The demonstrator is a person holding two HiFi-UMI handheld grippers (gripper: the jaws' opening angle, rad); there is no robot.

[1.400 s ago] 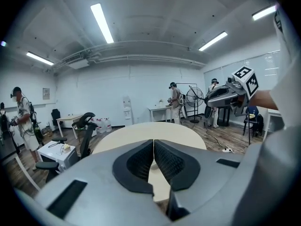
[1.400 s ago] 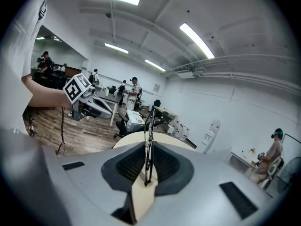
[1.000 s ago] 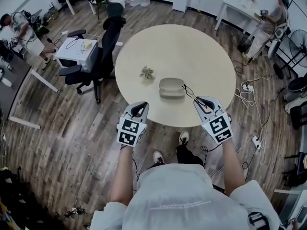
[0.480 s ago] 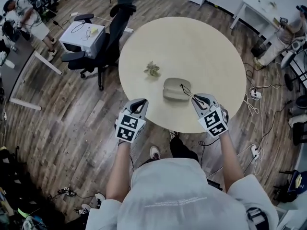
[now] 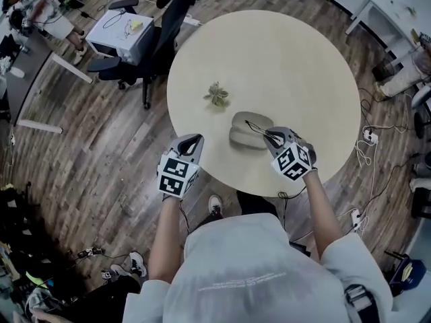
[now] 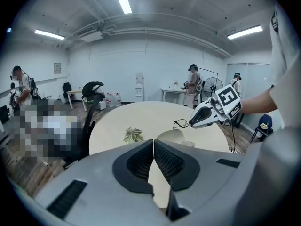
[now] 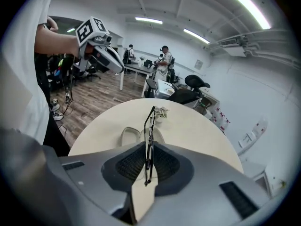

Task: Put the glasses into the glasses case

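One right claw [image 5: 269, 135] clamped on glasses [image 7: 149, 144] above open case [image 5: 244, 138], one left claw [image 6: 153, 160] closed, empty

On the round table [image 5: 269, 52], the glasses case [image 5: 241, 133] lies at frame centre, with a small plant [image 5: 217, 95] to its upper left. The glasses [image 5: 256, 128], held in the right gripper [image 5: 271, 137], overlap the case's right end. The left gripper [image 5: 192, 141] is lower left, at the table's edge.

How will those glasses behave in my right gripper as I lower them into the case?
Probably light and slightly springy: the glasses are thin wire, pinched edge-on by the right gripper, so they may pivot. The open glasses case looks light and might slide.
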